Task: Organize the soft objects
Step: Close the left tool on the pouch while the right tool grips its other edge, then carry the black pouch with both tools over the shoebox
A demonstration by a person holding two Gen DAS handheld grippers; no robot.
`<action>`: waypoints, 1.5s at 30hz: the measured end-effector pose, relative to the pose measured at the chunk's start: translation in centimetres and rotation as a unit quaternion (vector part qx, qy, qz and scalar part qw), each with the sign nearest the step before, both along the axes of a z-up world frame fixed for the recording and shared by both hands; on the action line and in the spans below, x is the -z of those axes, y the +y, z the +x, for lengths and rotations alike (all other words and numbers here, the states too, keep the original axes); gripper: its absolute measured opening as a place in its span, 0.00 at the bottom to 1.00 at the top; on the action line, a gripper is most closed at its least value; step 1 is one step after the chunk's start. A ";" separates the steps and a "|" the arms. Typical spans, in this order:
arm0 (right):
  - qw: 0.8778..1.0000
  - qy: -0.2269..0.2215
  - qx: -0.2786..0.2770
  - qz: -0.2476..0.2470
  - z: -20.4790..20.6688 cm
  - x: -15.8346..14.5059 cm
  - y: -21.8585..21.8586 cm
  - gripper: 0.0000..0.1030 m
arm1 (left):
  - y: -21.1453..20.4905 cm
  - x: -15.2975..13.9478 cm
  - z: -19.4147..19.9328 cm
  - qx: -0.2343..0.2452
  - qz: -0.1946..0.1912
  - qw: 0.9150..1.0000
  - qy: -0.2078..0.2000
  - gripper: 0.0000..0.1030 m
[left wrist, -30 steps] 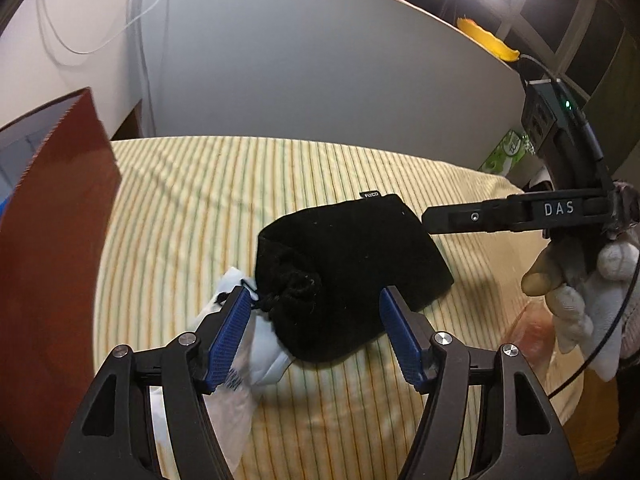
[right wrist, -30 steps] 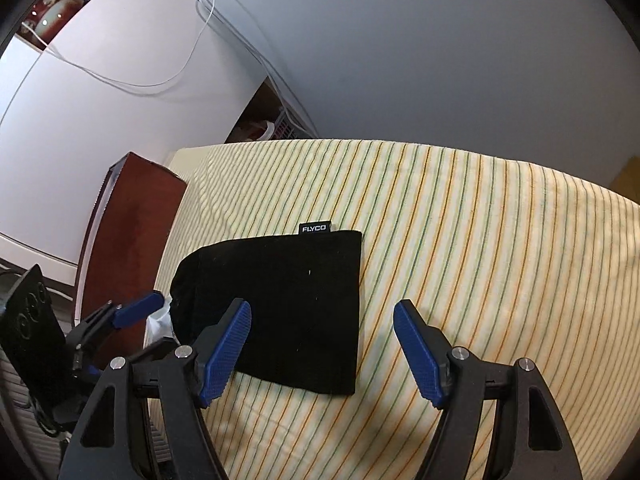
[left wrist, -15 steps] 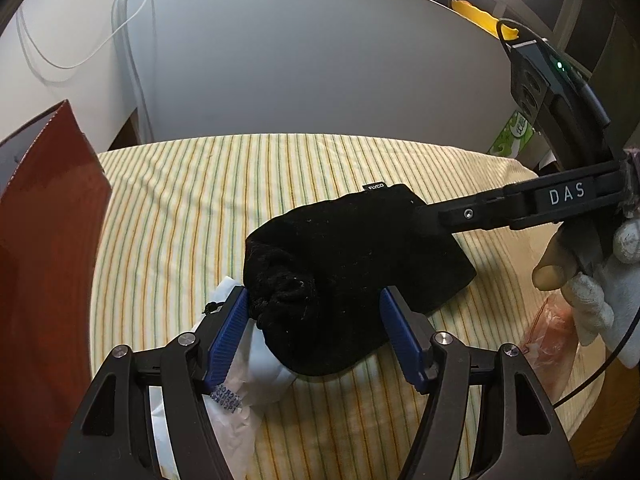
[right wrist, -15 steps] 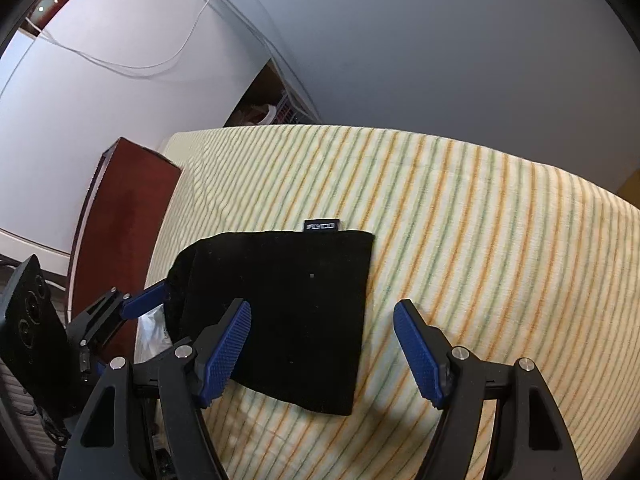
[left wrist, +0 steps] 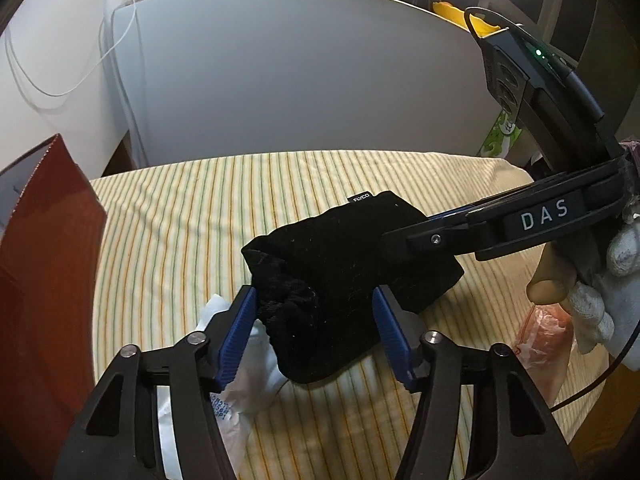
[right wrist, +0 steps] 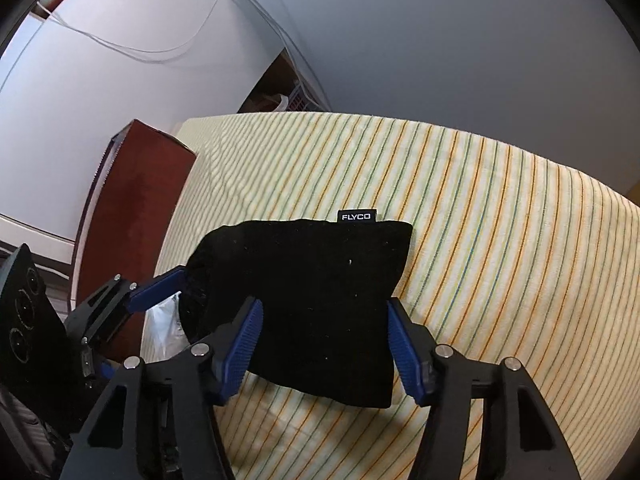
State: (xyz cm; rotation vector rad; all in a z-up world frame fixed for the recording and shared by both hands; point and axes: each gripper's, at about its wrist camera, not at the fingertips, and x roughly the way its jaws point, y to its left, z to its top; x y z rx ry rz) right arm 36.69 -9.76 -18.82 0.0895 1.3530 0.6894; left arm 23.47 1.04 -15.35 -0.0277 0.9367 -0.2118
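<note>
Black velvet pouch [left wrist: 344, 276] with a small FLYCO tag [right wrist: 354, 216] lies on the striped yellow tablecloth [right wrist: 500, 216], its gathered drawstring end toward the left gripper [left wrist: 314, 334] and its flat tagged end farther off. The left gripper's blue pads [left wrist: 236, 340] stand spread on either side of that bunched end; the left pad looks to be just touching the fabric, though from this angle contact is hard to confirm. The right gripper [right wrist: 326, 350] also has its jaws spread, straddling the near edge of the pouch, with the pads close to the cloth on both sides but not pinching it. In the left wrist view the right gripper's arm, marked DAS, reaches over the pouch from the right, held by a hand in a white glove [left wrist: 592, 284]. A crumpled white plastic bag [left wrist: 244, 380] sits just beside the pouch's gathered end, partly under the left finger. A reddish-brown box [right wrist: 132, 208] stands at the table's left edge. A clear bag with something pinkish [left wrist: 540, 336] rests near the gloved hand.
</note>
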 end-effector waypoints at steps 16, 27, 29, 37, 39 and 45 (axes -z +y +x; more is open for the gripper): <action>0.999 -0.024 0.000 -0.024 -0.8 0.0 -1.1 0.29 | 0.5 0.5 0.3 -0.014 0.026 0.999 -0.014 0.21; 0.998 -0.062 0.009 0.004 -2.0 -3.0 -3.1 0.20 | 1.1 -1.7 -1.5 -0.009 0.000 0.999 -0.040 0.19; 0.997 -0.070 0.011 0.010 -2.3 -4.1 -3.3 0.19 | 1.4 -2.7 -2.0 -0.009 -0.005 0.999 -0.051 0.19; 0.992 -0.116 0.007 0.038 -4.3 -9.8 -3.1 0.18 | 2.7 -7.0 -4.2 -0.019 -0.009 0.994 -0.104 0.19; 0.991 -0.126 0.004 0.043 -4.8 -10.9 -2.6 0.18 | 3.3 -8.0 -4.9 -0.022 -0.014 0.993 -0.114 0.19; 0.987 -0.149 -0.017 0.059 -6.1 -14.2 0.8 0.18 | 7.1 -10.8 -7.4 -0.046 -0.017 0.988 -0.147 0.18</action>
